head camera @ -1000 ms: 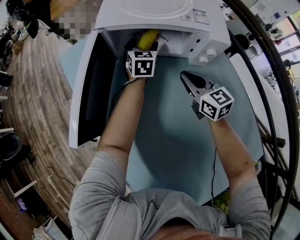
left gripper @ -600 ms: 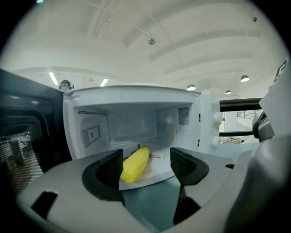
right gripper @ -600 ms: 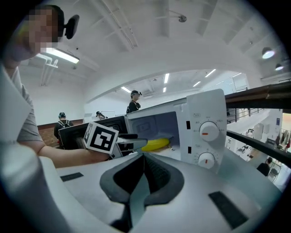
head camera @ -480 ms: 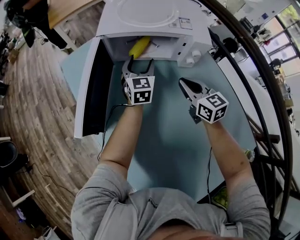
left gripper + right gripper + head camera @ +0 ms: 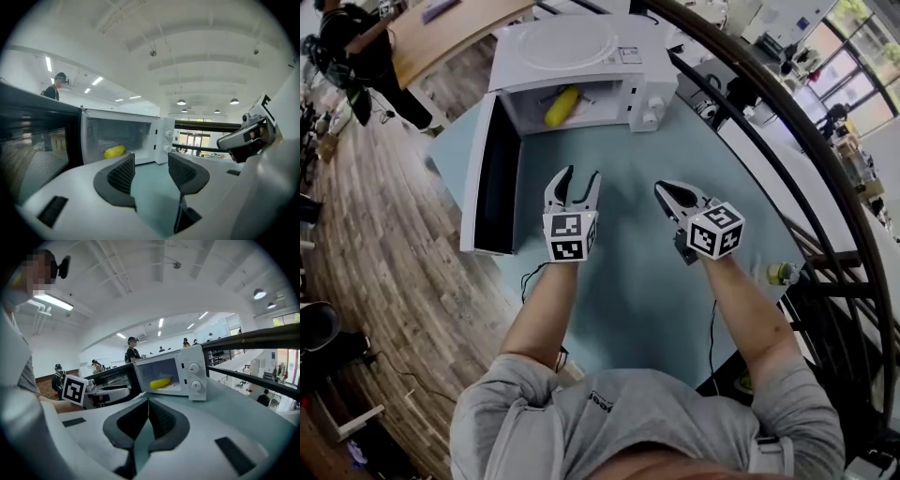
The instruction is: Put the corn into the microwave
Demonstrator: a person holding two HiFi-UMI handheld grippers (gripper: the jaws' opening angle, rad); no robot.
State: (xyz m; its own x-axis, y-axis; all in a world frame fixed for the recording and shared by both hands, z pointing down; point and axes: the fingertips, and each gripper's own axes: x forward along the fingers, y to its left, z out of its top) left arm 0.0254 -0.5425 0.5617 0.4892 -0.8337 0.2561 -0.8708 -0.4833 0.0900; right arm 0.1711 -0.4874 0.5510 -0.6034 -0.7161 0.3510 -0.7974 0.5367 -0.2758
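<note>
Already the corn lies inside the microwave, so the main step looks done. The left gripper has its jaws apart, though they have just been closing a little, with nothing between them. The right gripper has its jaws together and is empty. The door stands open, so perhaps only closing it is left.

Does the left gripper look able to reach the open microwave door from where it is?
Probably yes. The left gripper, whose jaws have just been closing partway with nothing between them, hovers over bare table beside the door, which stands swung wide on its left. Nothing lies between them.
</note>
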